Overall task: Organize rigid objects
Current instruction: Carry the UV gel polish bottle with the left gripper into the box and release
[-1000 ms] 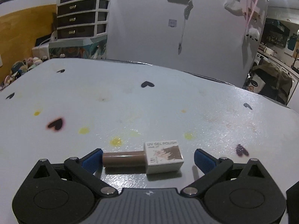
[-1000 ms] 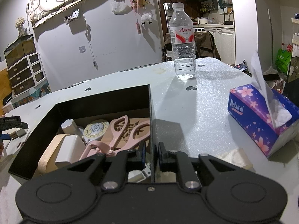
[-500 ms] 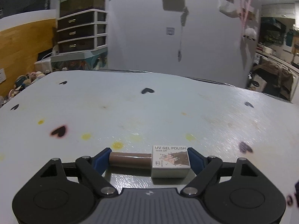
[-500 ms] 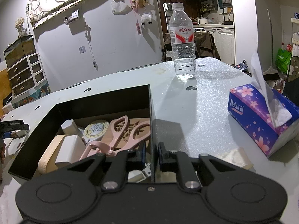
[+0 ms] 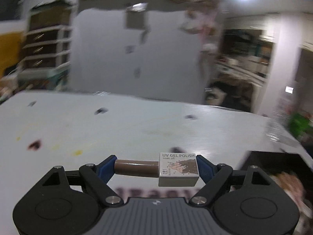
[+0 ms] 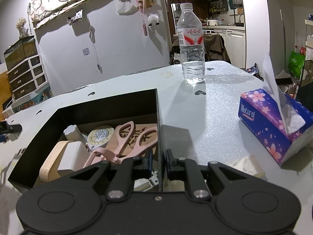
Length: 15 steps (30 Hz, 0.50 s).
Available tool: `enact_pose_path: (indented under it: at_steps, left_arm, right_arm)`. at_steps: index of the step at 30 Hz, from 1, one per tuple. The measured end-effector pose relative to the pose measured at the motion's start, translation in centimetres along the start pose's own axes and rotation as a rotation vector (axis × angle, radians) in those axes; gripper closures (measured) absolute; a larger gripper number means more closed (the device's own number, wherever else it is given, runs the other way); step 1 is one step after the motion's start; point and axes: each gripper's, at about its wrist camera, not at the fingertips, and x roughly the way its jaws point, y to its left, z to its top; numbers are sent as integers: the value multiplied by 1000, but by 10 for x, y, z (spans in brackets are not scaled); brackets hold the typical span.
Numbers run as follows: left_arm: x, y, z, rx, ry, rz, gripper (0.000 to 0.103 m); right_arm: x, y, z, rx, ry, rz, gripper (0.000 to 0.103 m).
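Counter [image 6: 205, 117]: pale grey, speckled, dark heart marks and yellow stains; it fills the lower half of both views.

Black box [image 6: 109, 102]: open-topped, at 9 o'clock of the right wrist view's centre. Inside lie pink scissors [image 6: 127, 143], a round tin [image 6: 100, 136], a white block [image 6: 71, 156] and a tan piece, crowded together. In the left wrist view a dark box corner shows at 4 o'clock, blurred.

Tissue box [image 6: 273, 125]: purple with flowers, at 3 o'clock, one sheet sticking up.

Water bottle [image 6: 191, 45]: upright at 12 o'clock, well apart from the black box.

Right tool [image 6: 158, 162]: nearly closed, its pads pinching the black box's right wall, one finger inside and one outside.

Left tool [image 5: 156, 166]: jaws have just been closing and now clamp the polish bottle [image 5: 158, 169] end to end, brown cap against the left pad, white labelled body against the right. The bottle lies crosswise, lifted clear of the counter, its shadow below. Background smeared with motion.
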Motion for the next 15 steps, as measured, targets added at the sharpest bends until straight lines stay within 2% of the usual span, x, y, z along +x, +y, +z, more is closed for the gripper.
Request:
enact_pose_path:
  at_steps: [4, 10, 12, 15]
  left_arm:
    - [-18, -24, 12, 183, -7, -182, 18]
    - [-40, -60, 27, 427, -4, -379, 18]
    - [-43, -69, 29, 423, 27, -432, 18]
    - [-37, -78, 33, 339, 121, -499, 18]
  right_arm:
    - [0, 0, 0, 0, 0, 0, 88]
    - [-1, 1, 0, 4, -2, 0, 88]
    - [-1, 2, 0, 7, -3, 0, 88]
    - [-1, 2, 0, 8, -3, -2, 88]
